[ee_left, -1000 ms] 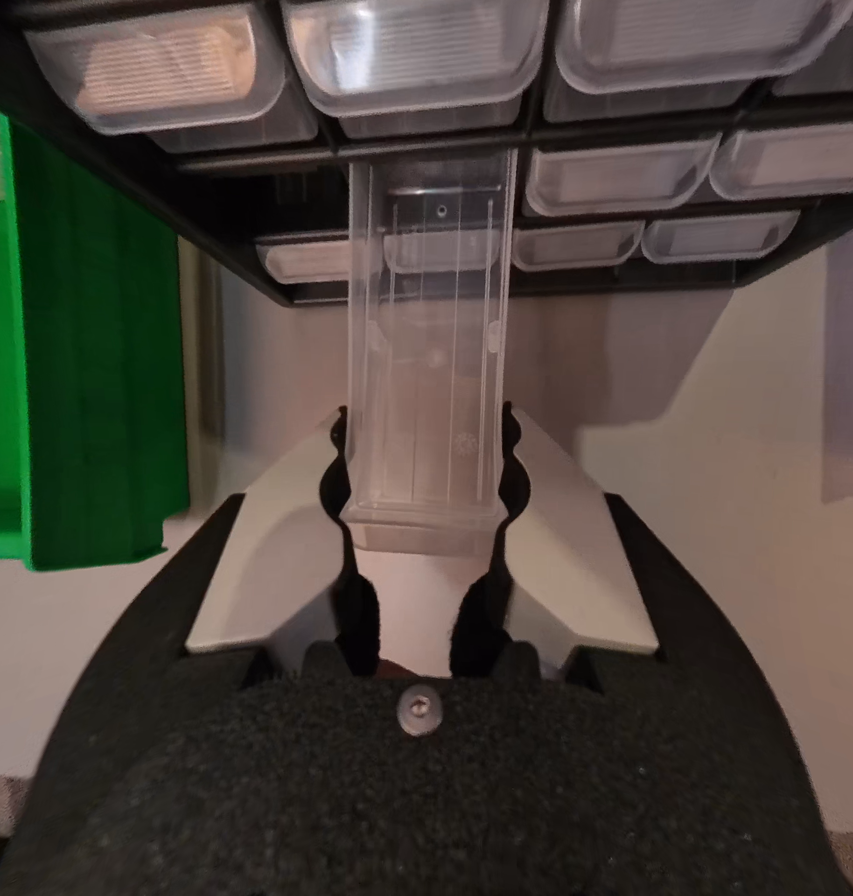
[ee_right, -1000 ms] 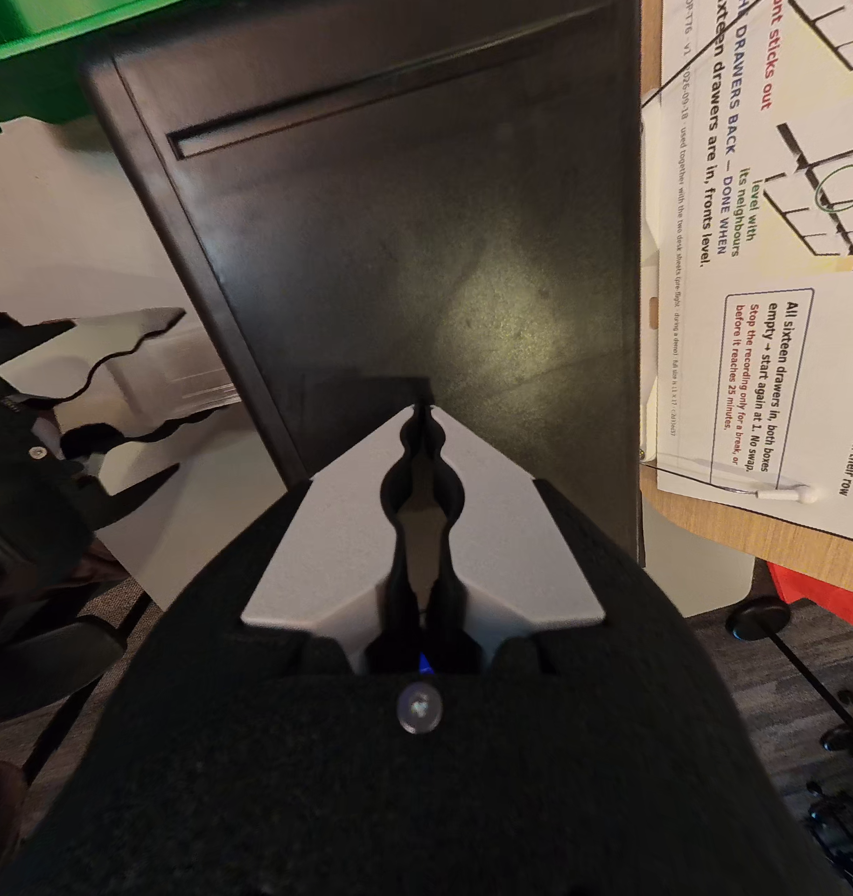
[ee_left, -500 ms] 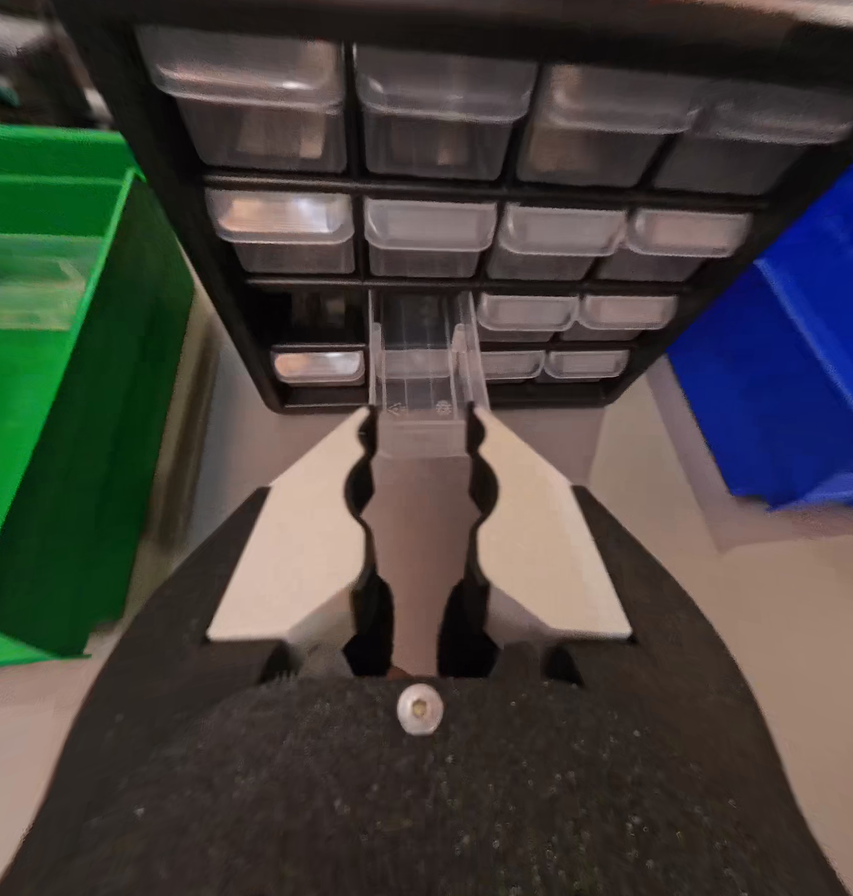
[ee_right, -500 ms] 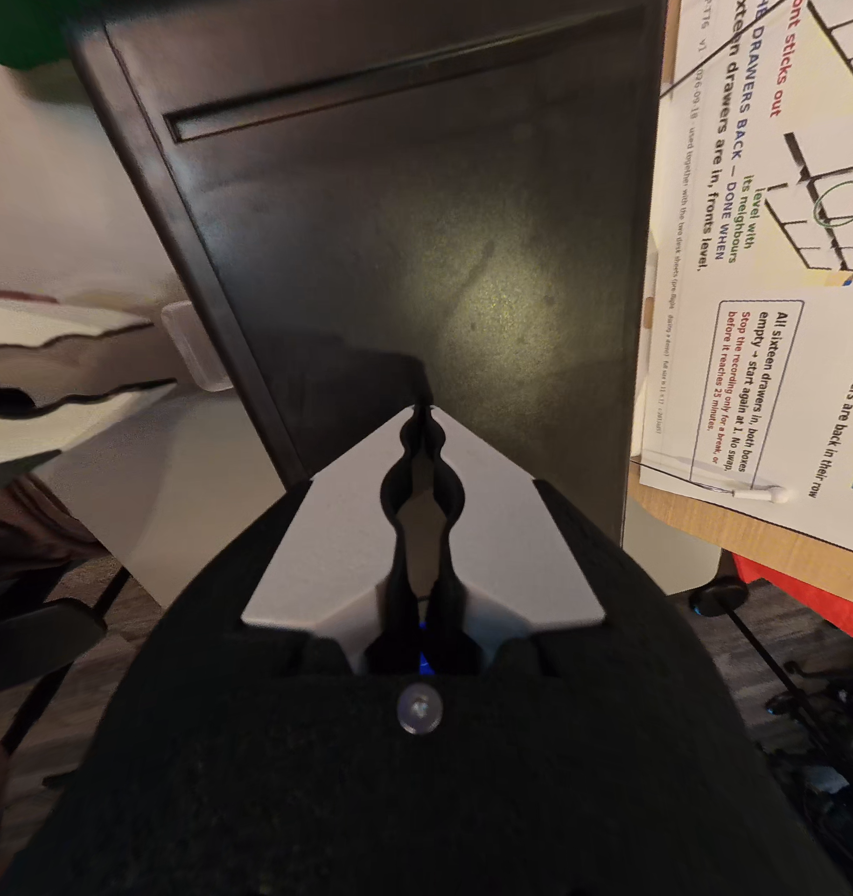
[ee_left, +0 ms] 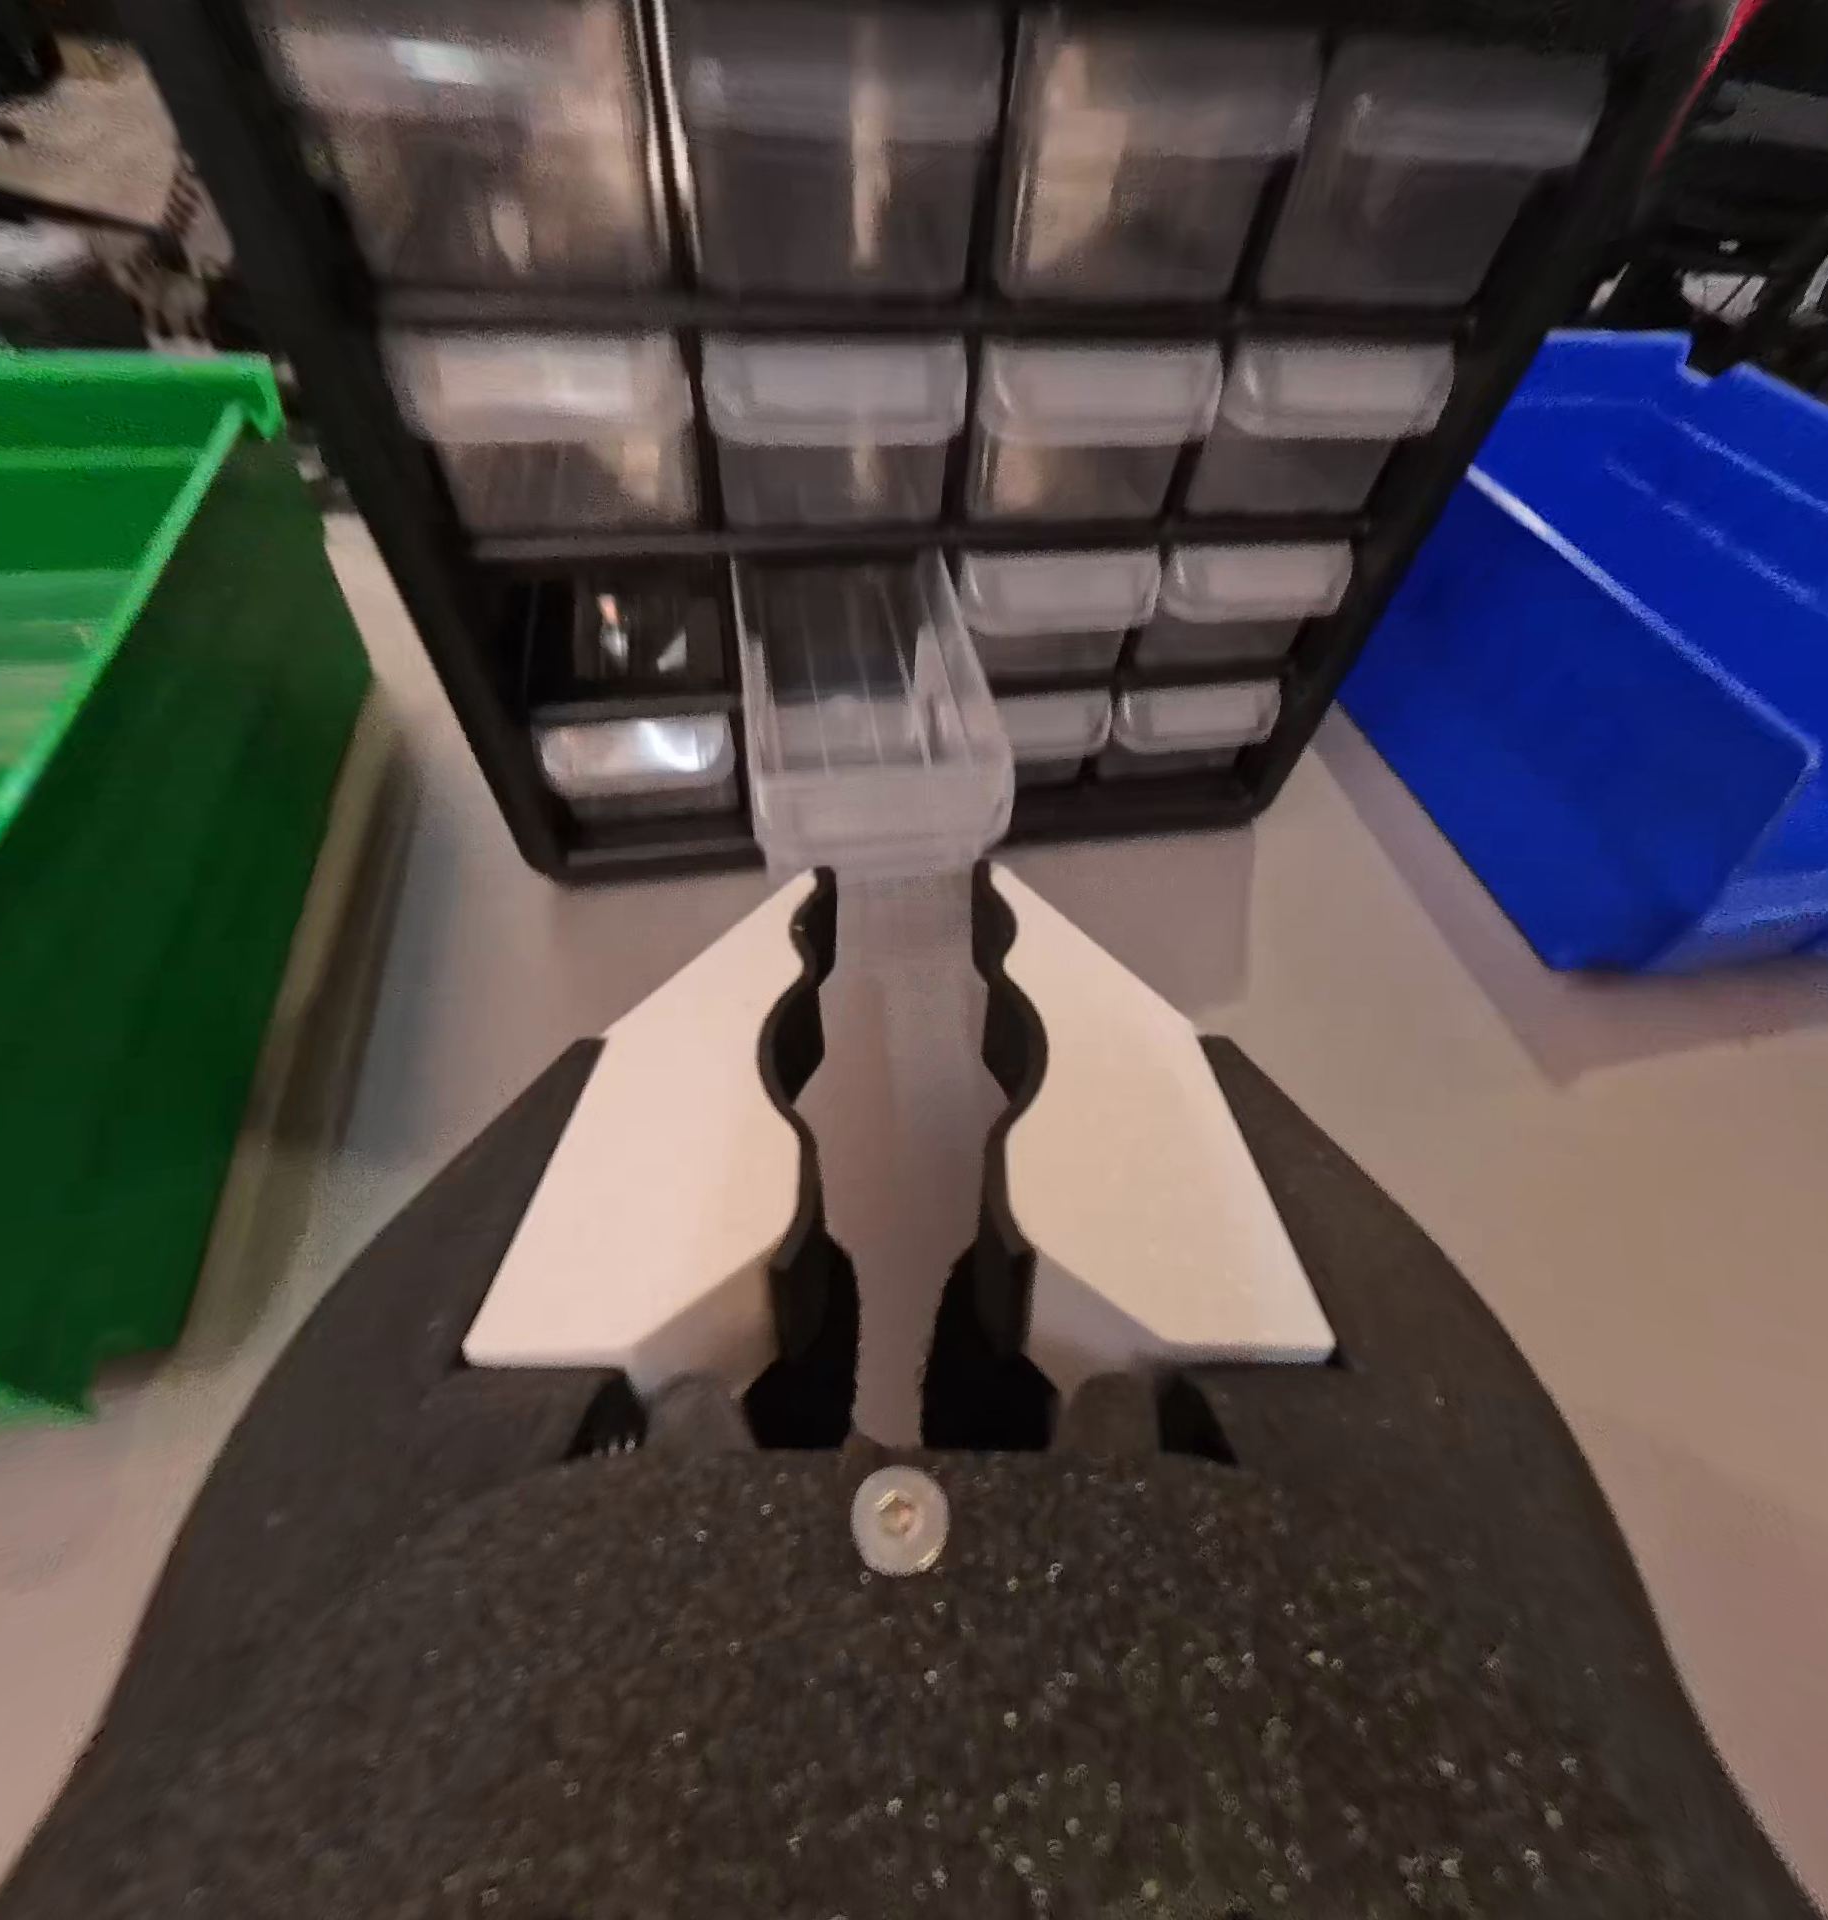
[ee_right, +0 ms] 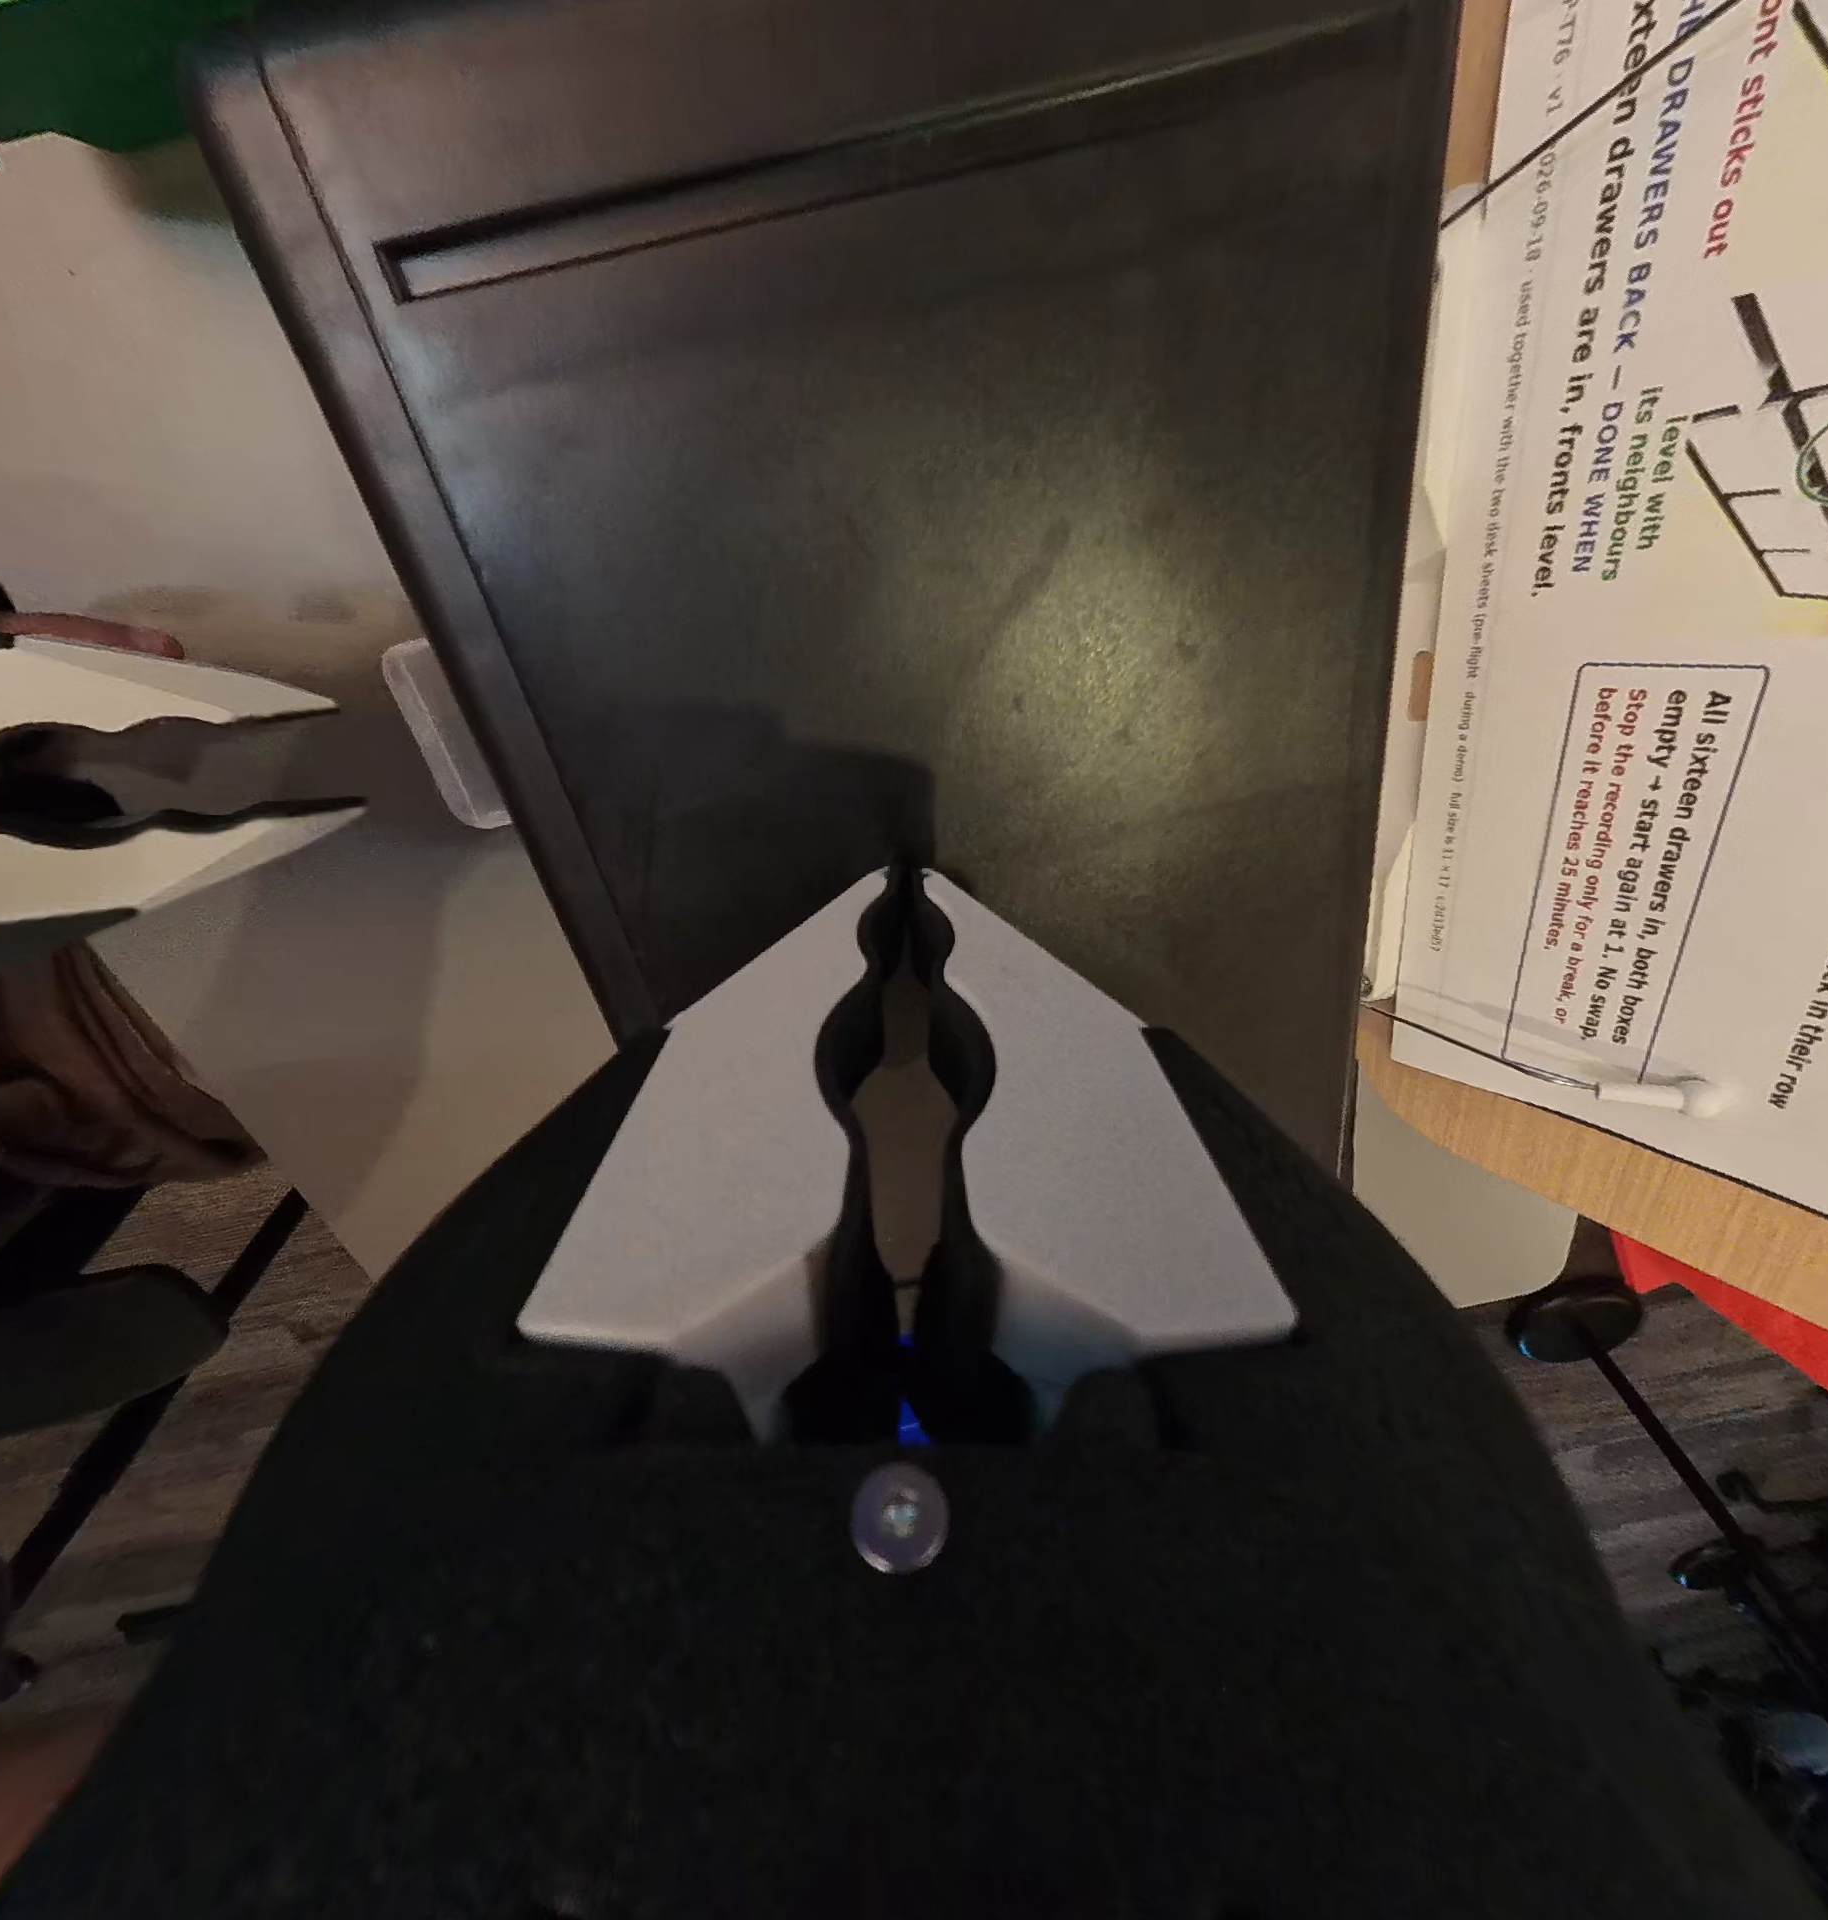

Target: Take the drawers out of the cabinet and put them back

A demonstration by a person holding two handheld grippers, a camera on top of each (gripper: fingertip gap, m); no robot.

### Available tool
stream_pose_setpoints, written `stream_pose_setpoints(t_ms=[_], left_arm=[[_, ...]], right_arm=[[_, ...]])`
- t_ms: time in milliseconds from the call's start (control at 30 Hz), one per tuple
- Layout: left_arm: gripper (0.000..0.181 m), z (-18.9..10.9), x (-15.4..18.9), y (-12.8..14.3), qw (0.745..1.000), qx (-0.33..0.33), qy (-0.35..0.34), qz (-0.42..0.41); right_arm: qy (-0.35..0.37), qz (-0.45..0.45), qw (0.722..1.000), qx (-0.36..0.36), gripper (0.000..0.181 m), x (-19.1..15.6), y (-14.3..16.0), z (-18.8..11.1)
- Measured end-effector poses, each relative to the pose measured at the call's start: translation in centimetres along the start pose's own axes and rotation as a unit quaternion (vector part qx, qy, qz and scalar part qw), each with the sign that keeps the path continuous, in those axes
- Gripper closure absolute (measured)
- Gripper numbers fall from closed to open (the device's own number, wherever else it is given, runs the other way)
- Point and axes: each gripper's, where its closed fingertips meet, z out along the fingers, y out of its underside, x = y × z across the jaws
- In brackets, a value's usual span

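Observation:
A black cabinet (ee_left: 1149, 805) with several clear drawers stands on the table. One clear drawer (ee_left: 868, 727), in the third row and second from the left, sticks out partway. My left gripper (ee_left: 899, 883) is open, and its tips are just short of that drawer's front lip. The slot (ee_left: 619, 634) to the drawer's left is empty. My right gripper (ee_right: 905, 873) is shut and empty, with its tips against the cabinet's plain black panel (ee_right: 889, 468). The right wrist view also shows the left gripper (ee_right: 162, 758) and the drawer's front (ee_right: 437, 727).
A green bin (ee_left: 110, 831) stands left of the cabinet, and something clear lies inside it. A blue bin (ee_left: 1616, 727) stands to the right. The grey table (ee_left: 1512, 1195) runs in front. A printed sheet (ee_right: 1668, 623) lies on a wooden board beside the cabinet.
My left gripper has drawn back and risen from the cabinet. The drawer was between its fingers a second ago and now sits in its slot beyond the tips. The right gripper has hardly moved.

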Motion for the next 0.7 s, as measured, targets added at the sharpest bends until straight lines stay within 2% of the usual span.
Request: stream_pose_setpoints(t_ms=[67,133,233,333,500,700], left_arm=[[0.157,0.5,0.2,1.5,1.0,-0.014,0.013,-0.011],[0.157,2.3,-0.2,1.8,1.0,-0.024,0.008,-0.018],[0.158,4.2,-0.8,-0.2,0.998,-0.003,0.011,-0.057],[0.157,6.7,-0.3,-0.1,0.997,-0.03,0.026,-0.063],[0.157,9.4,-0.5,-1.5,0.997,-0.026,0.033,-0.071],[0.153,10.2,0.1,-1.2,0.995,-0.049,0.063,-0.053]], right_arm=[[0.001,0.001,1.0,0.006,0.181,0.0,0.0,0.0],[0.004,0.009,1.0,0.016,0.181,0.0,0.0,0.0],[0.008,0.019,0.999,0.028,0.181,0.0,0.0,0.0],[0.003,0.027,0.999,0.032,0.181,0.0,0.0,0.0],[-0.003,0.034,0.999,0.025,0.181,0.0,0.0,0.0],[-0.009,0.037,0.999,0.016,0.181,0.0,0.0,0.0]])
